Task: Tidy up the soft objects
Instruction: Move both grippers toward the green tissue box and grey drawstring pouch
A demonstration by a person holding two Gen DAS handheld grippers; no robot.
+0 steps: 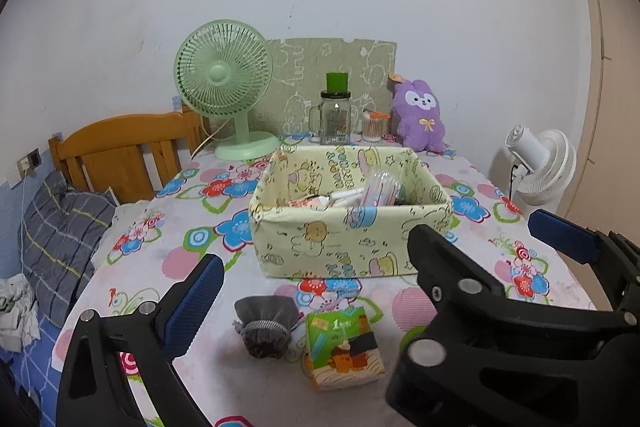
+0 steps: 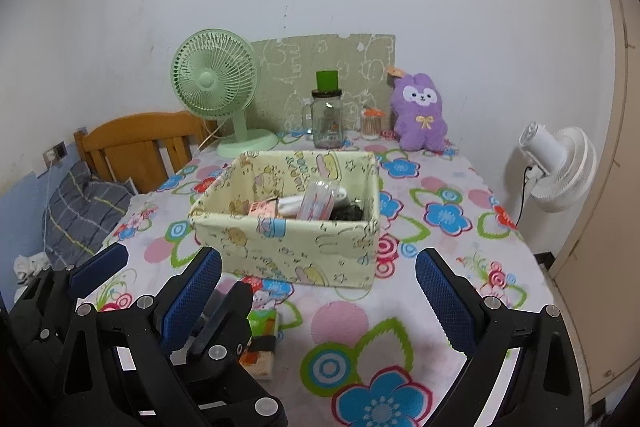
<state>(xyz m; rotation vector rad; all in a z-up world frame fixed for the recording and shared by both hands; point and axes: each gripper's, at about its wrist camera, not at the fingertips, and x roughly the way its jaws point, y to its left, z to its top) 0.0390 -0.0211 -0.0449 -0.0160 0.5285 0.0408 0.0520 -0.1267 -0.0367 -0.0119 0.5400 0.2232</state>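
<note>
Both pairs of blue-padded black fingers stood wide apart and held nothing. On the left gripper (image 1: 316,275), one pad (image 1: 194,301) hung above the near left part of the flower-printed tablecloth (image 1: 472,195) over the table, with the other at the right of the view. Between them, near the table's front edge, lay a small grey drawstring pouch (image 1: 262,325), and just to its right a green and orange packet of tissues (image 1: 344,349); neither was touched. The right gripper (image 2: 318,291) hovered over bare cloth at the near right of the table, its fingers (image 2: 444,301) clear of everything.

Near the middle of the table sat the pale yellow fabric storage box with cartoon prints (image 1: 340,247), open at the top, holding a clear plastic tube, a pink packet and some white and dark items. Along the far edge stood a pale green desk fan (image 1: 224,87), a glass jar with a green lid (image 1: 335,115), and a purple plush rabbit (image 1: 420,115) at the far right corner.
</note>
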